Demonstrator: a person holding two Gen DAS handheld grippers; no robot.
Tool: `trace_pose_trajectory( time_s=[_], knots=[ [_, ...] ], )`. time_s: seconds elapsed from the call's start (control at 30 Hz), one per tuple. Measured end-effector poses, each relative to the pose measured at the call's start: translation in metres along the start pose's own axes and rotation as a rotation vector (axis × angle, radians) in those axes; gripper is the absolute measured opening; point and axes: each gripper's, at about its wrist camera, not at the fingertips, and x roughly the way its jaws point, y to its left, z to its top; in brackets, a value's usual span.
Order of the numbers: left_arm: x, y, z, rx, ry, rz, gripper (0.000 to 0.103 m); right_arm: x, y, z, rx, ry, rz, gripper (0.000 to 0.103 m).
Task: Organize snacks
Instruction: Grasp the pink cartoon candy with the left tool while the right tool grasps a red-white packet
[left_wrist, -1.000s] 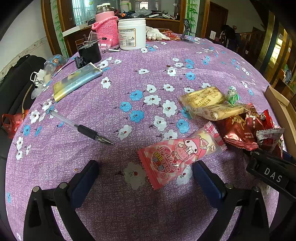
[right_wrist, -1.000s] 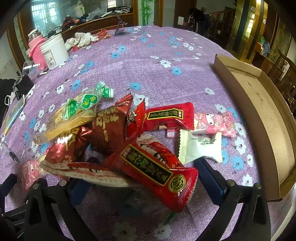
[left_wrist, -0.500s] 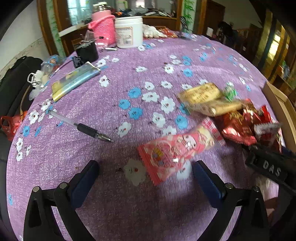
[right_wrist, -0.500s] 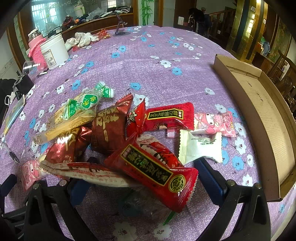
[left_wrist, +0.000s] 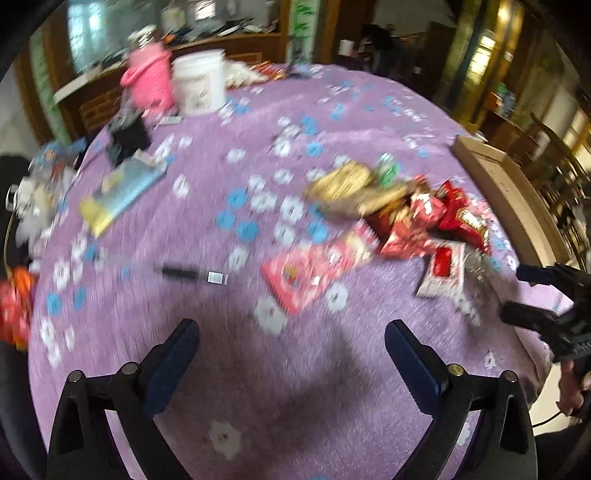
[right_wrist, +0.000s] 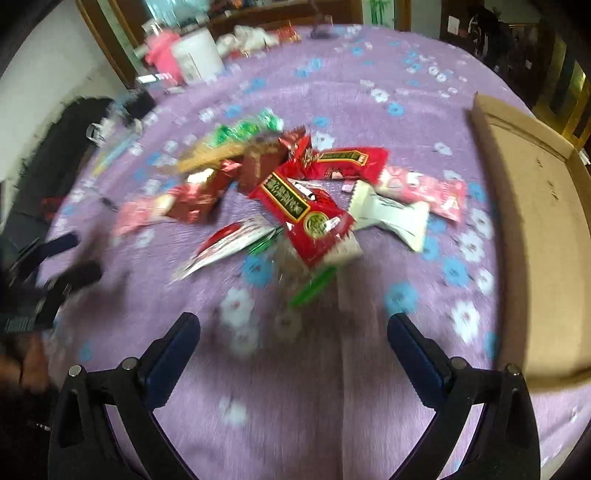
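A heap of wrapped snacks (right_wrist: 291, 184) lies on the purple flowered tablecloth (right_wrist: 295, 387): red packets, a white one (right_wrist: 388, 214), pink ones and yellow bars. In the left wrist view the heap (left_wrist: 410, 218) lies right of centre, with a pink packet (left_wrist: 317, 266) nearest. My left gripper (left_wrist: 291, 354) is open and empty, raised short of the pink packet. My right gripper (right_wrist: 293, 350) is open and empty, raised short of the heap. Both views are blurred by motion.
An open cardboard box (right_wrist: 535, 221) lies at the right table edge. A pen (left_wrist: 184, 274), a flat yellow-blue packet (left_wrist: 122, 192), a white tub (left_wrist: 199, 86) and a pink holder (left_wrist: 149, 79) lie on the left and far side.
Both grippers have pulled back and up from the snacks. The heap, which lay between the right gripper's fingers, now lies ahead of them. The pink packet is farther from the left gripper.
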Motion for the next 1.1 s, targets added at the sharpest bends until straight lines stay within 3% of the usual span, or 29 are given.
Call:
trace_pose_trajectory(
  time_s=[0.1,0.17,0.27,0.37,0.43,0.5,0.53,0.67,0.73,0.8,0.83,1.03,1.1],
  knots=[
    [0.009,-0.006,0.022,0.063,0.027,-0.04,0.089,-0.03,-0.001,-0.013,0.022,-0.059,0.063,0.101],
    [0.019,-0.01,0.033,0.106,0.036,-0.058,0.08,-0.04,-0.006,-0.007,0.021,-0.062,0.032,0.101],
    [0.037,-0.018,0.041,0.167,0.068,-0.088,0.08,-0.056,-0.009,-0.008,0.005,-0.077,0.013,0.101],
    [0.059,-0.026,0.043,0.237,0.103,-0.071,0.079,-0.064,-0.015,-0.01,0.018,-0.075,0.012,0.101],
    [0.068,-0.027,0.043,0.233,0.114,-0.071,0.068,-0.069,-0.021,-0.011,0.03,-0.073,0.02,0.101],
    [0.064,-0.03,0.046,0.215,0.101,-0.071,0.047,-0.068,-0.024,-0.009,0.041,-0.059,0.029,0.101],
    [0.063,-0.032,0.045,0.207,0.102,-0.079,0.03,-0.068,-0.025,-0.006,0.048,-0.048,0.049,0.101],
    [0.053,-0.043,0.029,0.164,0.103,-0.068,0.029,-0.062,-0.023,0.008,0.098,-0.03,0.169,0.099],
    [0.047,-0.045,0.018,0.123,0.104,-0.086,0.029,-0.05,-0.023,0.02,0.154,0.007,0.225,0.087],
    [0.039,-0.044,0.006,0.087,0.101,-0.093,0.029,-0.031,-0.024,0.03,0.233,0.069,0.266,0.056],
    [0.037,-0.044,0.002,0.074,0.098,-0.092,0.029,-0.02,-0.023,0.034,0.27,0.107,0.272,0.052],
    [0.029,-0.042,-0.013,0.063,0.092,-0.083,0.029,0.021,-0.019,0.046,0.439,0.179,0.349,0.05],
    [0.028,-0.041,-0.014,0.055,0.088,-0.086,0.029,0.03,-0.017,0.05,0.466,0.189,0.311,0.05]
  ],
)
